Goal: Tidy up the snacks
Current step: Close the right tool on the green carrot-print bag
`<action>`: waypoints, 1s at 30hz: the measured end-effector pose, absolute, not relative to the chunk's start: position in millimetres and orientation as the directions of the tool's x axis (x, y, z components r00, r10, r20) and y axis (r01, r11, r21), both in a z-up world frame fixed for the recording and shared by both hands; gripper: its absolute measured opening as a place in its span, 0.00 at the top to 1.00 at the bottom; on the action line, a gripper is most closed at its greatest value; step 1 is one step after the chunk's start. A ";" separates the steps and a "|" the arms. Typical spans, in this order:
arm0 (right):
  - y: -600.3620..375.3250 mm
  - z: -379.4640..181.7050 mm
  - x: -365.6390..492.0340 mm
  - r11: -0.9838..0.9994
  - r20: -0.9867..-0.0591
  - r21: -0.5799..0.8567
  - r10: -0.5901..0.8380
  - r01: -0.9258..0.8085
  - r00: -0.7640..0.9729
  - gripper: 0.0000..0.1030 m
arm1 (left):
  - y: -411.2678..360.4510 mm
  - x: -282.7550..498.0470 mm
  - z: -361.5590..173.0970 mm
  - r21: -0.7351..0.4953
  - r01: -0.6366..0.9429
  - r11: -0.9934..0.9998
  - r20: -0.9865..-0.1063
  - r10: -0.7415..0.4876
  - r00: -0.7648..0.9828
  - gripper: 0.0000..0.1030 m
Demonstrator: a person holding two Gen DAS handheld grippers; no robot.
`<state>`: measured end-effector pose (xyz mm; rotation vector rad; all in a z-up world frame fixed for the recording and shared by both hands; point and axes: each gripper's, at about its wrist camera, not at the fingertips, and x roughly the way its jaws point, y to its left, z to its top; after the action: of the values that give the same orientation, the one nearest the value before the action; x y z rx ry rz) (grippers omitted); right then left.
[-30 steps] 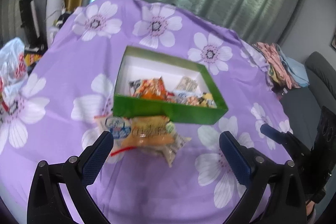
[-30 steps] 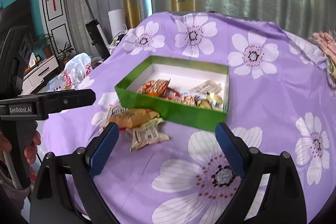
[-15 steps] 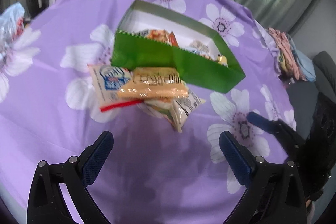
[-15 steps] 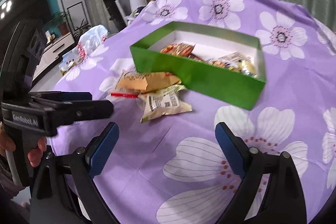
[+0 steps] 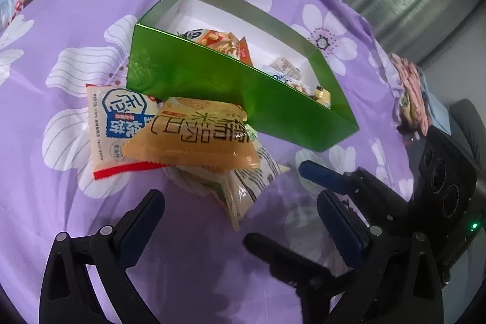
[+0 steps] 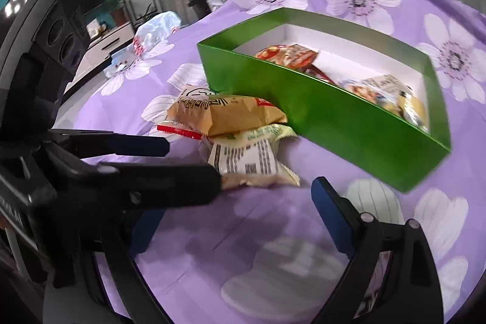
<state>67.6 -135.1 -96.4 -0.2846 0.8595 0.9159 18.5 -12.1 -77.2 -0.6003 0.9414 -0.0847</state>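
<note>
We see three snack packs piled on the purple flowered cloth [image 5: 60, 202], just at the near left corner of the green box [image 5: 212, 90]. On top lies the orange pack [image 5: 194, 138], its far edge touching the box wall. Under it to the left lies the white and blue pack [image 5: 112, 117] with a red sealed edge, and under it on the near side the pale pack [image 5: 252, 181], printed back up. In the right wrist view the same pile shows, with the orange pack [image 6: 224, 111] above the pale pack [image 6: 249, 160].

The box is open-topped, white inside, and holds more snacks [image 5: 224, 43], mostly along its near and right part.

Our left gripper [image 5: 240, 220] hangs over the cloth just near of the pile, fingers spread wide, nothing between them. Our right gripper [image 6: 231, 220] is beside it to the right, fingers also spread and empty; its upper blue finger [image 5: 322, 173] reaches close to the pale pack without clearly touching it.

Folded cloths [image 5: 410, 87] lie at the far right edge.
</note>
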 end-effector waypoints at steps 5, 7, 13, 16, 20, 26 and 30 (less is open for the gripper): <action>-120.3 -103.8 80.1 0.556 -0.764 0.153 0.591 -0.817 0.259 0.09 | -8.4 26.8 -82.6 -0.533 -0.190 0.825 -0.734 -0.339 0.589 0.16; -116.3 -107.1 84.5 0.548 -0.769 0.166 0.592 -0.820 0.240 0.11 | -8.8 29.5 -84.4 -0.538 -0.189 0.822 -0.734 -0.346 0.585 0.19; -106.8 -117.9 94.0 0.551 -0.791 0.203 0.579 -0.810 0.196 0.36 | -7.9 34.4 -91.2 -0.539 -0.199 0.818 -0.744 -0.351 0.569 0.38; -107.3 -119.1 95.2 0.566 -0.792 0.215 0.578 -0.796 0.197 0.42 | -7.7 35.7 -96.0 -0.543 -0.193 0.817 -0.746 -0.365 0.557 0.44; -108.6 -118.8 89.9 0.584 -0.797 0.205 0.566 -0.785 0.213 0.49 | -10.5 33.7 -95.4 -0.549 -0.170 0.818 -0.741 -0.383 0.551 0.49; -120.6 -111.7 70.5 0.622 -0.791 0.184 0.553 -0.761 0.261 0.53 | -25.4 21.2 -85.0 -0.533 -0.100 0.840 -0.739 -0.405 0.538 0.51; -138.5 -101.3 52.4 0.659 -0.779 0.170 0.545 -0.733 0.309 0.53 | -41.5 8.4 -71.2 -0.526 -0.036 0.850 -0.726 -0.426 0.540 0.51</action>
<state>52.4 -138.5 -101.3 -0.2327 0.9259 0.8545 8.4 -41.5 -71.2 -0.5250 0.9837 -0.2450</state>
